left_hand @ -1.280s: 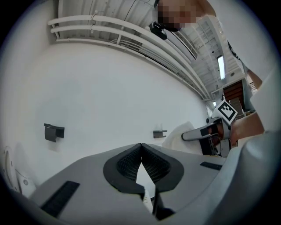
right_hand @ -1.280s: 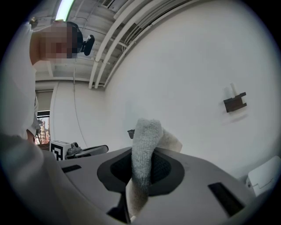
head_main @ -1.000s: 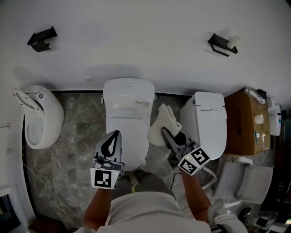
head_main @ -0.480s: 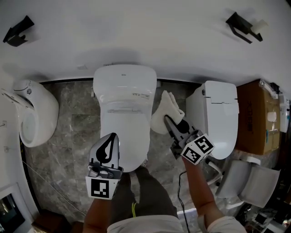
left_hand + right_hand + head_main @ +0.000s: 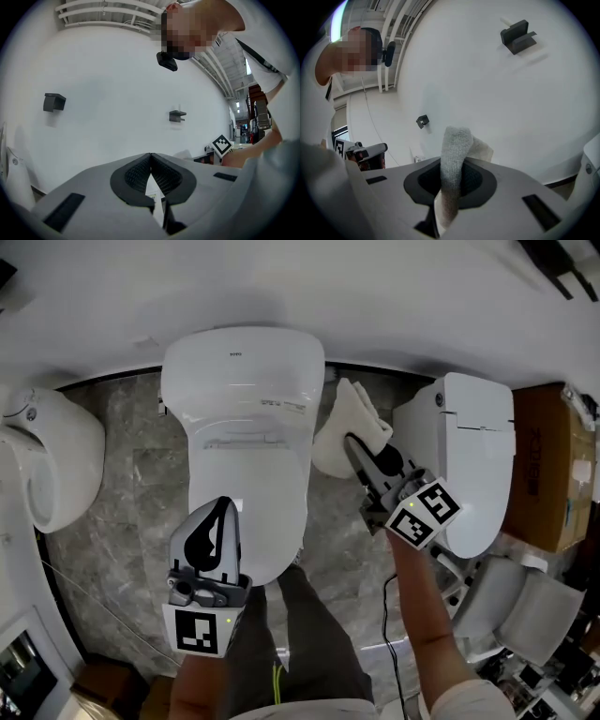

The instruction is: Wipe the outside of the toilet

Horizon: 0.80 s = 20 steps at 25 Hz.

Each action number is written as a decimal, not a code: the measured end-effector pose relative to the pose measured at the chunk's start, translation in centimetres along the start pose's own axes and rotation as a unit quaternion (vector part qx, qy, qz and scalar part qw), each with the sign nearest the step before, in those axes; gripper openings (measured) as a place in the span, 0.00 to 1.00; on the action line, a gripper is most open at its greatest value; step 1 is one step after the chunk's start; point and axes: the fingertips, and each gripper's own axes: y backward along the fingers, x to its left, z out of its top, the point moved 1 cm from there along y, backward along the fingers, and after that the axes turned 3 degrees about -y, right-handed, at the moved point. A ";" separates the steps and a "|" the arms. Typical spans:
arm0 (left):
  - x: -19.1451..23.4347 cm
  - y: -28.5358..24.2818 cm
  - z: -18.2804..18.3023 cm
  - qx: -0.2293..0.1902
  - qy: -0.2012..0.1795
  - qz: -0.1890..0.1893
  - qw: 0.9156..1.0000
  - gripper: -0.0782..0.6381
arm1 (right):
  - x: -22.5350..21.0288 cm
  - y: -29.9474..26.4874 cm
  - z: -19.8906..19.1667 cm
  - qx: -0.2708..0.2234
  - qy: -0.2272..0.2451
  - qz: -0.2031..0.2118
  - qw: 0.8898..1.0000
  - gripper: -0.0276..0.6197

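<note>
A white toilet (image 5: 246, 427) with its lid down stands against the white wall, centre of the head view. My left gripper (image 5: 221, 512) hovers over the lid's front part, jaws shut and empty (image 5: 150, 157). My right gripper (image 5: 352, 444) is to the right of the toilet, level with the seat, shut on a white folded cloth (image 5: 348, 423). In the right gripper view the cloth (image 5: 454, 159) sticks up between the jaws. The cloth hangs in the gap beside the toilet; I cannot tell if it touches the toilet's side.
A second white toilet (image 5: 473, 456) stands at the right, close behind the right gripper. A white urinal-like bowl (image 5: 47, 460) is at the left. A cardboard box (image 5: 562, 474) sits far right. The grey marble floor (image 5: 122, 512) lies around them. Black wall brackets (image 5: 53, 101) are above.
The view has come closer to the toilet. The right gripper with the cloth has shifted up and slightly right alongside the toilet. The left gripper stays over the lid's front.
</note>
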 end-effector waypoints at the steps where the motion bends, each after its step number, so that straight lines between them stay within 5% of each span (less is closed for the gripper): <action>1: -0.2 -0.4 -0.4 -0.002 0.001 -0.001 1.000 0.13 | -0.6 -0.3 -0.1 -0.003 -0.006 0.004 1.000 0.15; 10: -0.8 -3.3 -2.8 -0.025 -0.005 -0.009 1.000 0.13 | -6.6 -3.6 -1.6 -0.020 -0.012 0.020 1.000 0.15; 20: -0.5 -4.1 -7.5 0.001 0.006 -0.006 1.000 0.13 | -12.0 -8.1 -7.2 0.010 -0.005 0.014 1.000 0.15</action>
